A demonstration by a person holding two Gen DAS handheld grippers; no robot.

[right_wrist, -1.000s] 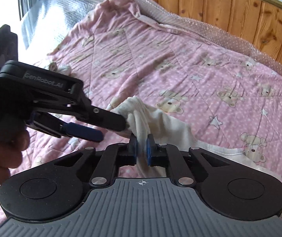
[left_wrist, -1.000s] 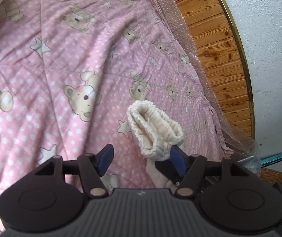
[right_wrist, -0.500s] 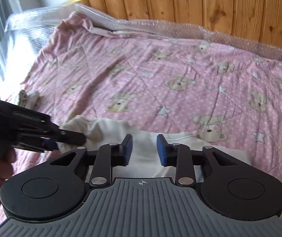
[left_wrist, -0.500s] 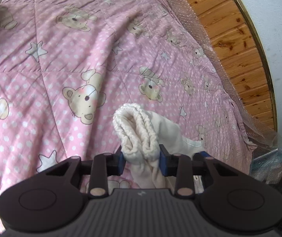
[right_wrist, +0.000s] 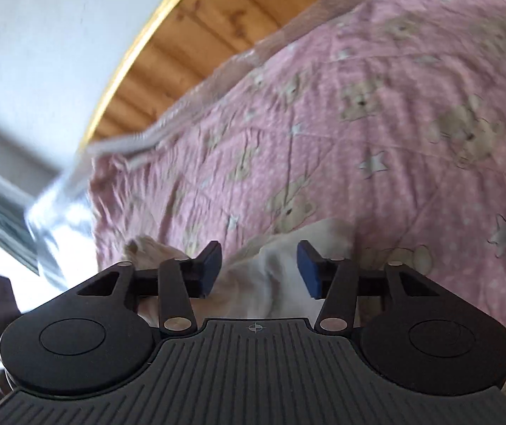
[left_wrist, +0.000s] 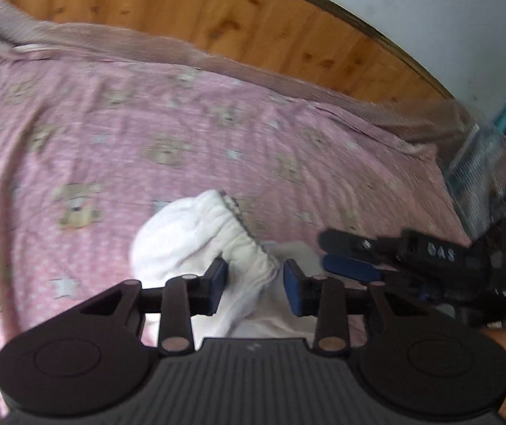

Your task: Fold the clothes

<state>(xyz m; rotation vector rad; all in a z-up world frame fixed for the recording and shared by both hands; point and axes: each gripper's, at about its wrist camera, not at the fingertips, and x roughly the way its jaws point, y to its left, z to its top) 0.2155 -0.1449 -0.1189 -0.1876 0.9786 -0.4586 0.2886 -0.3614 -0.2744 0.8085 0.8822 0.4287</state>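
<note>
Your left gripper (left_wrist: 254, 285) has just been opening; the cloth's (left_wrist: 196, 244) gathered cuff sits between its fingers (left_wrist: 217, 281), left pad touching, right pad looks clear — treat it as loose, not gripped. Your right gripper (right_wrist: 258, 271) has just been opening too, fingers wide, cloth under them, nothing held. Cloth lies bunched on the bed (left_wrist: 111, 134), at the near edge, away from the headboard (left_wrist: 217, 24). Both views are blurred. Risk: with both releases this quick, the cuff likely snags a pad and drags, undoing the fold. Right gripper sits close beside your left; they may collide.
</note>
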